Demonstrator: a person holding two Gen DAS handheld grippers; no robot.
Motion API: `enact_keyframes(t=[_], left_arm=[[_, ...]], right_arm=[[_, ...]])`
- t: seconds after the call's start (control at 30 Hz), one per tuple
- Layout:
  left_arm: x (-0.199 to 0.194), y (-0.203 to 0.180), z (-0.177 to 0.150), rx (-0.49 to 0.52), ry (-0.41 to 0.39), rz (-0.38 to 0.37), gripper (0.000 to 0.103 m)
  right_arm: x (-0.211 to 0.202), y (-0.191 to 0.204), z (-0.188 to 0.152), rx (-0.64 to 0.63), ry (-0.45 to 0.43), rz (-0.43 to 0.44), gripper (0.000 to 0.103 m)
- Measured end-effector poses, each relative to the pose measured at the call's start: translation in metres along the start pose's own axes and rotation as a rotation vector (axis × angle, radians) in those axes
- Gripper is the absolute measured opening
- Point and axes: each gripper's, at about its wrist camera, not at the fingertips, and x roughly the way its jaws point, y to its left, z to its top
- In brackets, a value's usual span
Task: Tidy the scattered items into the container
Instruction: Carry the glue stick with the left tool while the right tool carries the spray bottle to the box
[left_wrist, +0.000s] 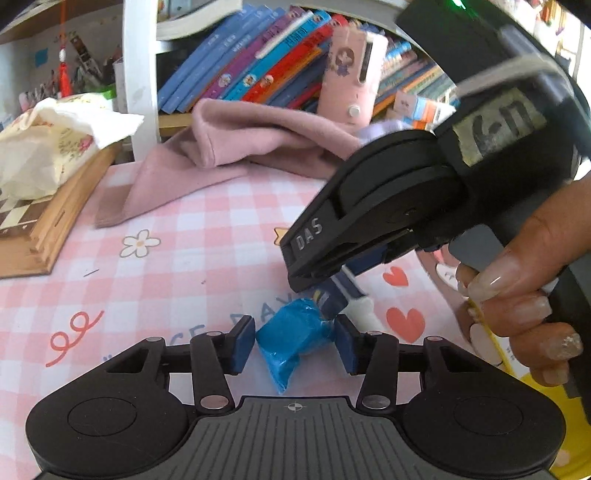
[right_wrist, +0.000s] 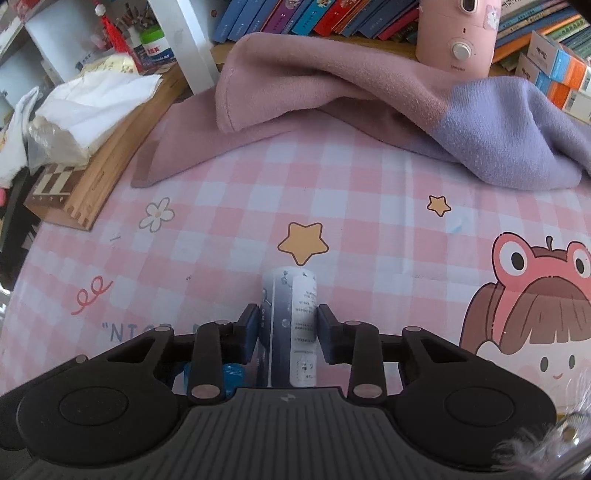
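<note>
My left gripper (left_wrist: 295, 345) has its pads on both sides of a blue wrapped block (left_wrist: 291, 341), shut on it, just above the pink checked tablecloth. My right gripper (right_wrist: 287, 334) is shut on a slim white and dark blue tube (right_wrist: 291, 325) that points forward. In the left wrist view the right gripper (left_wrist: 325, 284) comes in from the upper right, its tip right above the blue block, with the tube (left_wrist: 345, 295) in its jaws. A bit of the blue block (right_wrist: 231, 373) shows under the right gripper's left finger. A yellow container edge (left_wrist: 569, 435) shows at the lower right.
A pink and lilac cloth (right_wrist: 351, 92) lies crumpled at the back of the table. A wooden chess box (right_wrist: 99, 162) with tissues (right_wrist: 88, 107) on it stands at the left. Books (left_wrist: 258, 55) and a pink appliance (right_wrist: 458, 33) stand on the shelf behind.
</note>
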Motion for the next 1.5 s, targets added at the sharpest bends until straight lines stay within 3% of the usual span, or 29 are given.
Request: enact_keyframes(t=[0.3, 0.7, 1.5], left_arm=[[-0.007, 0.001, -0.006, 0.036, 0.014, 0.046, 0.041], [-0.09, 0.01, -0.026, -0.045, -0.074, 0.029, 0.04], [-0.224, -0.006, -0.102, -0.035, -0.164, 0.024, 0.039]], right_arm=[[-0.004, 0.003, -0.006, -0.019, -0.018, -0.014, 0.03], [-0.062, 0.016, -0.037, -0.004, -0.111, 0.058, 0.03], [-0.163, 0.051, -0.155, -0.043, -0.208, 0.081, 0.03]])
